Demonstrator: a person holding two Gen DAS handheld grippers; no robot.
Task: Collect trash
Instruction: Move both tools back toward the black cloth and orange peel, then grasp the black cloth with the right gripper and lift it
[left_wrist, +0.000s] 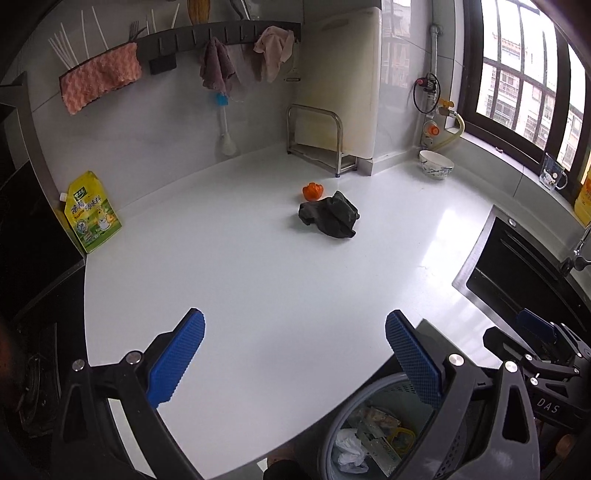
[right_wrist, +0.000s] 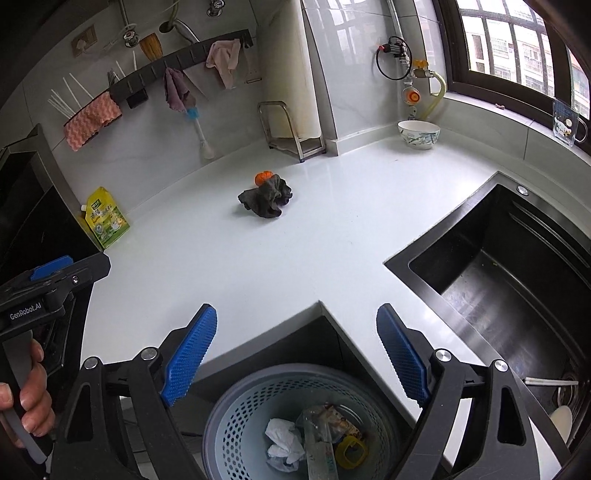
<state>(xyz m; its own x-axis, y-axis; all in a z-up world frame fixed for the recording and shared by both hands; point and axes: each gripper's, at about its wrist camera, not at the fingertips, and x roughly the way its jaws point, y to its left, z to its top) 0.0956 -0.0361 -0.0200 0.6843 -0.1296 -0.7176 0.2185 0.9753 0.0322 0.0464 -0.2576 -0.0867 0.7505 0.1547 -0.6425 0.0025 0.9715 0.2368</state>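
Dark, crumpled cloth (left_wrist: 330, 214) lies in a loose heap near the middle of the white counter (left_wrist: 240, 288), well apart from both tools; it looks soft, limp and light, so it should squash under the pads and is best pinched at one of its raised folds rather than scooped from the flat; touching its far edge sits a small orange piece (left_wrist: 313, 191), glossy and lobed, probably thin plastic, light and liable to skid on the smooth, reflective stone; a pinch across its width seems safest; the left tool (left_wrist: 295, 354) stands wide with nothing between its ribbed blue pads (left_wrist: 177, 358); the right tool (right_wrist: 297, 354) is likewise wide and empty, hanging over the bin (right_wrist: 255, 391), a perforated pale-blue basket with a grey rim standing below the counter's edge; inside it lie crumpled white plastic (right_wrist: 282, 443), a clear wrapper and a yellow ring-shaped scrap, so part of the job looks done; a yellow pouch (left_wrist: 92, 214) leans against the wall at the left, glossy and flexible; whether it counts as trash I cannot tell; a black sink (right_wrist: 498, 280), matte and hard-edged, lies to the right; a china bowl (right_wrist: 419, 133) stands by the window, fragile and best avoided.
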